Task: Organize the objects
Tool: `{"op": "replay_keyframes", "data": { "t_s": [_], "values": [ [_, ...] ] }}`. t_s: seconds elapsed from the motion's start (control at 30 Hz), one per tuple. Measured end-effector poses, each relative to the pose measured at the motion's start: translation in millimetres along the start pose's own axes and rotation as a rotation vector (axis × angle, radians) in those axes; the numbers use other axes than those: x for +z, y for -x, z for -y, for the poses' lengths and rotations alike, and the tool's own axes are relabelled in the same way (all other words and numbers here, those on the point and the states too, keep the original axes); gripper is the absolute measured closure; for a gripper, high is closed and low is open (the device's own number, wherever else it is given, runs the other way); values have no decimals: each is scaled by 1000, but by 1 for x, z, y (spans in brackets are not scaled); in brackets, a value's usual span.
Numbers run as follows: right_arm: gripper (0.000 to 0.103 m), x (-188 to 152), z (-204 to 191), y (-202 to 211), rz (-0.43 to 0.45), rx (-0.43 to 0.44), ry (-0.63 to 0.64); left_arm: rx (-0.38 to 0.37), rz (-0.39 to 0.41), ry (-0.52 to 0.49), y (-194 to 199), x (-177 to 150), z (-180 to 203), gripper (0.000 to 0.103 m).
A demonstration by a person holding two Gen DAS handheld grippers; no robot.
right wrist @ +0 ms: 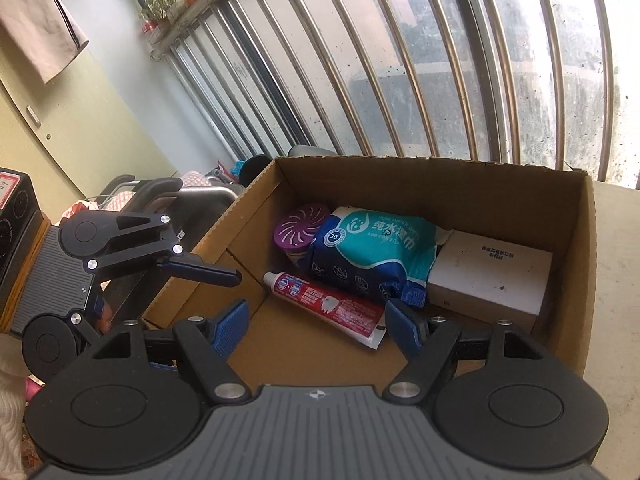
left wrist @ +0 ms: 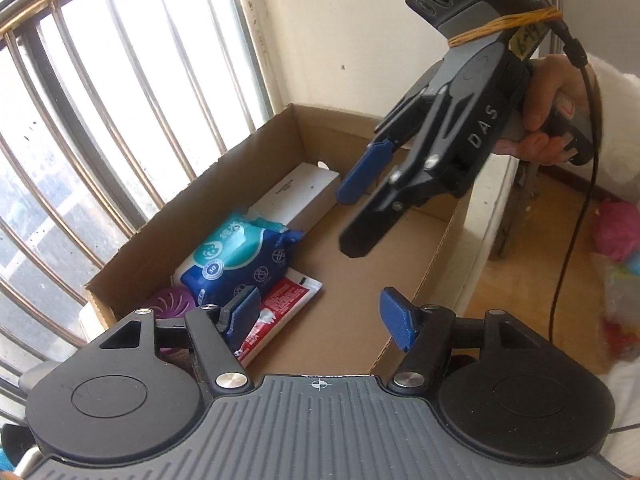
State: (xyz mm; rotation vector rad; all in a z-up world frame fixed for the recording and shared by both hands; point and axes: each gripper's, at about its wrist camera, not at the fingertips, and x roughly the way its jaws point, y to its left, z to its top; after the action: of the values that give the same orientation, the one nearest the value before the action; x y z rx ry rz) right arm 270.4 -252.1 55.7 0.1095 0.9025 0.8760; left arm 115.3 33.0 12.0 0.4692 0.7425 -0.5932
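An open cardboard box (right wrist: 440,184) holds a red toothpaste tube (right wrist: 328,300), a blue-and-teal wet-wipes pack (right wrist: 372,252), a purple round air freshener (right wrist: 300,228) and a white carton (right wrist: 492,276). The same box (left wrist: 256,144) shows in the left wrist view with the wipes (left wrist: 240,256), tube (left wrist: 280,312), carton (left wrist: 300,196) and freshener (left wrist: 170,302). My left gripper (left wrist: 320,320) is open and empty over the box's near edge. My right gripper (right wrist: 314,330) is open and empty above the box floor; it also shows in the left wrist view (left wrist: 352,220).
A barred window (right wrist: 420,60) runs behind the box. The box sits on a pale ledge (right wrist: 616,260). A white wall (left wrist: 360,40) stands at one end. Coloured bags (left wrist: 620,248) lie on the floor at right. Clutter and a chair (right wrist: 160,192) are at left.
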Motion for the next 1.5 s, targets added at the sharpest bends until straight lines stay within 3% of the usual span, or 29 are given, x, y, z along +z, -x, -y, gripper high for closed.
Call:
{"op": "replay_keyframes", "data": {
  "t_s": [0.13, 0.27, 0.33, 0.4, 0.47, 0.57, 0.6, 0.63, 0.67, 0.77, 1.03, 1.2, 1.3, 1.4, 1.43, 1.47, 1.5],
  "values": [
    [19, -12, -8, 9, -60, -22, 52, -91, 30, 83, 14, 0, -10, 38],
    [18, -22, -15, 23, -65, -8, 132, -155, 44, -3, 26, -4, -2, 38],
    [18, -24, -18, 24, -96, -37, 190, -172, 9, -25, 20, -3, 2, 38],
    [18, -25, -20, 17, -163, -97, 223, -201, -78, -38, 0, 0, 3, 54],
    [29, -28, -23, 12, -210, -129, 267, -235, -153, -36, -19, 2, 3, 77],
    [40, -33, -26, 5, -253, -131, 305, -249, -202, -82, -29, 7, 12, 91],
    [41, -34, -27, 2, -265, -135, 317, -242, -204, -96, -28, 8, 17, 91],
    [48, -36, -28, -2, -277, -138, 333, -238, -213, -108, -28, 8, 19, 92],
    [61, -39, -28, -5, -290, -134, 334, -234, -221, -118, -27, 8, 22, 93],
    [70, -42, -27, -5, -278, -134, 341, -220, -236, -137, -17, 6, 30, 93],
    [73, -44, -24, 0, -275, -78, 313, -217, -251, -120, -11, 5, 29, 92],
    [73, -42, -12, 6, -267, -71, 285, -185, -240, -76, -5, 3, 30, 89],
    [70, -41, -10, 18, -220, -80, 268, -139, -165, 17, 17, 4, 24, 81],
    [66, -41, -11, 43, -113, -49, 238, -39, -17, 150, 37, -3, 21, 51],
    [63, -42, -13, 52, -62, -42, 224, 7, 45, 196, 44, -7, 22, 36],
    [54, -43, -13, 60, -15, -42, 209, 50, 109, 236, 51, -11, 24, 28],
    [49, -46, -16, 71, 59, -42, 189, 93, 181, 278, 61, -16, 27, 28]
  ]
}}
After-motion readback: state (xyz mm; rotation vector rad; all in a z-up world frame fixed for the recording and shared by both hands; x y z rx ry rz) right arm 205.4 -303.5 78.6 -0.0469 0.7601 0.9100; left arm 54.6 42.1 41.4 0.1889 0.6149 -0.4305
